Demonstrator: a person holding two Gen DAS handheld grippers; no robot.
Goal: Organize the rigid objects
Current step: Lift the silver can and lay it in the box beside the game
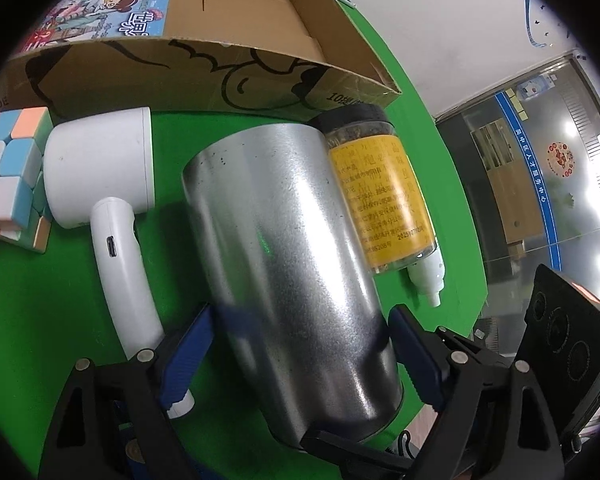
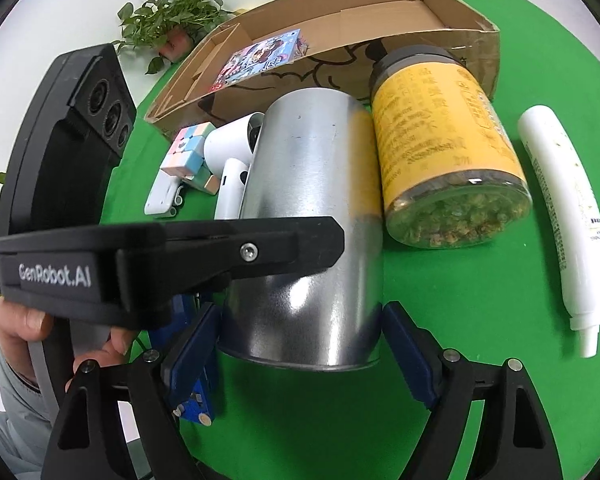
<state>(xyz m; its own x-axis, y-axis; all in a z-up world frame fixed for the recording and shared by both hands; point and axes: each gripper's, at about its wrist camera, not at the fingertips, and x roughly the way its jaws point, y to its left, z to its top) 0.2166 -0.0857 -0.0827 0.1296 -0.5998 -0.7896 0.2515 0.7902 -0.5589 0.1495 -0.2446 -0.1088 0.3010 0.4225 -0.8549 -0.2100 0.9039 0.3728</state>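
Both wrist views close, downward, sharing tumbler [image 1: 292,264]

Left gripper [image 1: 304,354]: black angular arms, blue ribbed pads [image 1: 188,356], silver screws at pivots. Right gripper [image 2: 304,354]: same build, blue pads [image 2: 410,350]. In right view, left frame: black housing with three round lenses, white "GenRobot.AI" lettering, one hex screw. Hand [image 2: 24,332] lower left; grey sleeve [image 2: 16,412] below.

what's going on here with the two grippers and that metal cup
A person holds a gripper in each hand, and both straddle the silver metal cup lying on the green table. The left gripper and right gripper have it between their fingers, though a firm clamp isn't clear. The cardboard box behind holds only a picture card.
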